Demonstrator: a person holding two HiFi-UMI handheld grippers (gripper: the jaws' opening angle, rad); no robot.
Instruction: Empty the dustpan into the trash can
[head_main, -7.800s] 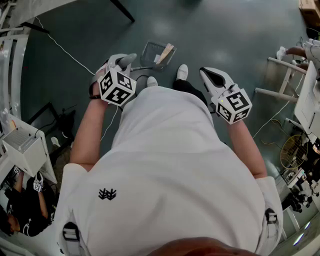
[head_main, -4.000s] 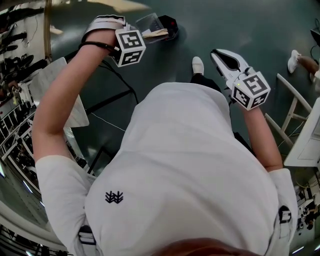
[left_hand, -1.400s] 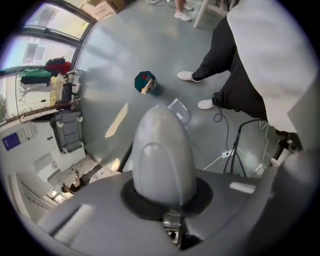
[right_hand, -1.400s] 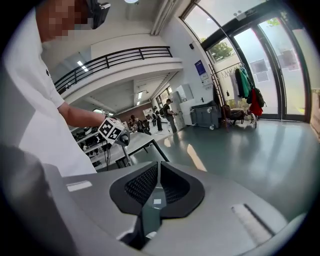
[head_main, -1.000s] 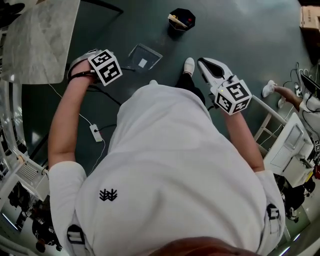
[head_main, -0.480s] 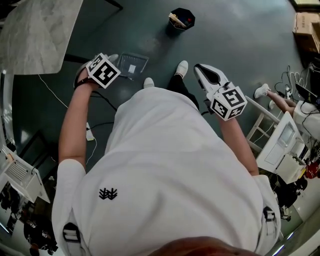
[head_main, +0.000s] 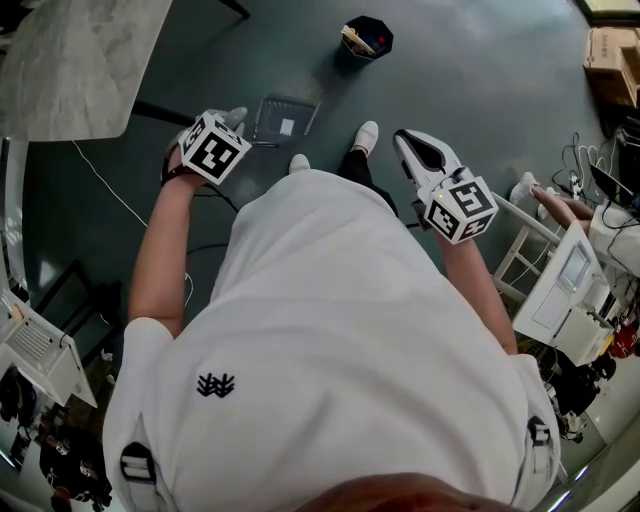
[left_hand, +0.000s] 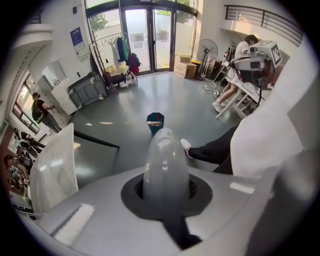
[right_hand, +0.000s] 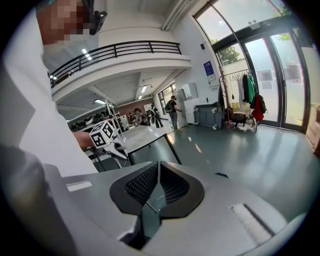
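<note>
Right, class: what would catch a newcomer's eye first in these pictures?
The left gripper grips a see-through dustpan by its handle, out over the dark floor ahead of the person's shoes. Farther ahead stands a dark trash can with litter inside, while the right gripper is shut and empty.

The person wears a white short-sleeved shirt with a black emblem, black trousers and white shoes.

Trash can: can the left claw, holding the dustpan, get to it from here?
Probably, after a step forward: only bare floor lies between the dustpan in the left claw and the trash can, nothing blocking.
</note>
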